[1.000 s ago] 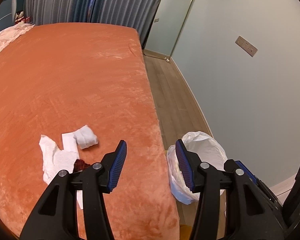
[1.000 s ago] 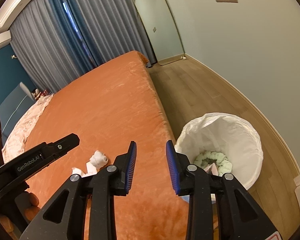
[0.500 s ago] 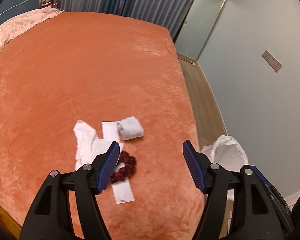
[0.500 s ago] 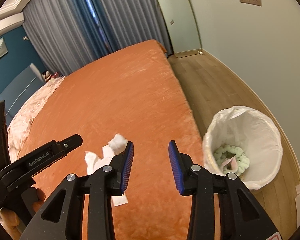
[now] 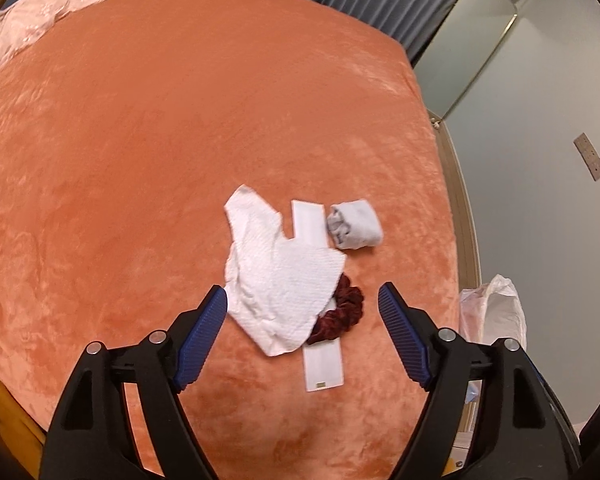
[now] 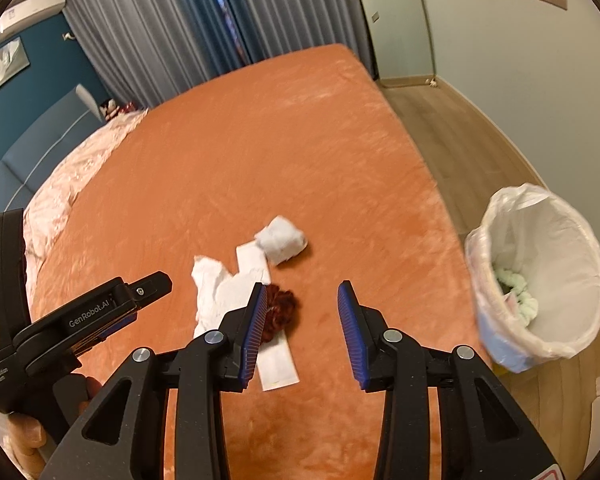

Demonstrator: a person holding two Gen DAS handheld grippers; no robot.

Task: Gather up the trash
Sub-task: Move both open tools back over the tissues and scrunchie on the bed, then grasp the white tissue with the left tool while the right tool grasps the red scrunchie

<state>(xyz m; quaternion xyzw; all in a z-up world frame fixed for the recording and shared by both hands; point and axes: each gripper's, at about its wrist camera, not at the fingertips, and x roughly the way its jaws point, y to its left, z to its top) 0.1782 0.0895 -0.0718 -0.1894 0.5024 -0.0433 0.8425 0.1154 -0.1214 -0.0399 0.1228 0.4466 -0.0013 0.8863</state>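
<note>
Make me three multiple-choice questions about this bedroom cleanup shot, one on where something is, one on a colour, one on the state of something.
1. Where does the lined bin stand?
A. On the floor beside the bed
B. On the orange blanket
C. Against the curtains

2. What colour is the scrunchie lying by the paper towel?
A. Green
B. Dark red
C. Blue

3. What is between the fingers of the left gripper?
A. The balled tissue
B. The white strip
C. Nothing is gripped

Answers:
1. A, the bin sits on the wood floor off the bed's edge.
2. B, it shows dark red on the orange blanket.
3. C, its jaws are opening and the pads touch nothing; the litter lies on the blanket beyond them.
</note>
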